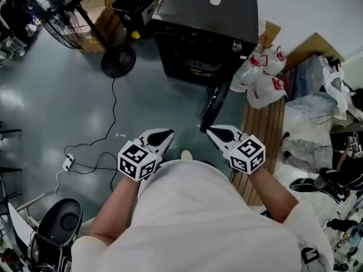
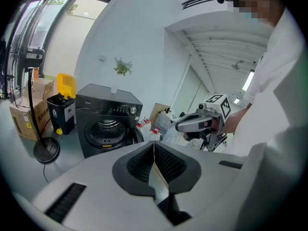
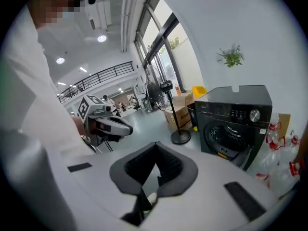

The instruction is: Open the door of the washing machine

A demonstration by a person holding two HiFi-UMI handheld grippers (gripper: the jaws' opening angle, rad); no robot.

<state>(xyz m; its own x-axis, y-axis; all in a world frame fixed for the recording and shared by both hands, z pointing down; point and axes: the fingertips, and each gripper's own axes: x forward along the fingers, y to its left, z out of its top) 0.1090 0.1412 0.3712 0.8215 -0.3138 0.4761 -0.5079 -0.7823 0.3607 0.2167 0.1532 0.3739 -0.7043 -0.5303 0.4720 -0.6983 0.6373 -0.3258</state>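
The black front-loading washing machine (image 1: 205,34) stands against the far wall, and its round door (image 1: 214,103) hangs open, swung out to the right, so the drum shows. Both grippers are held up close to my body, well short of the machine. My left gripper (image 1: 168,135) is shut with nothing between its pads. My right gripper (image 1: 209,131) is also shut and empty. The left gripper view shows the machine (image 2: 108,121), its open door (image 2: 133,135) and the right gripper (image 2: 181,125). The right gripper view shows the machine (image 3: 235,123) and the left gripper (image 3: 128,128).
A standing fan with a round base (image 1: 118,60), cardboard boxes (image 1: 102,20) and a black bin (image 1: 135,5) stand left of the machine. White plastic bags (image 1: 262,79) and a wooden pallet (image 1: 266,130) lie on its right. A cable with a power strip (image 1: 68,163) runs across the grey floor.
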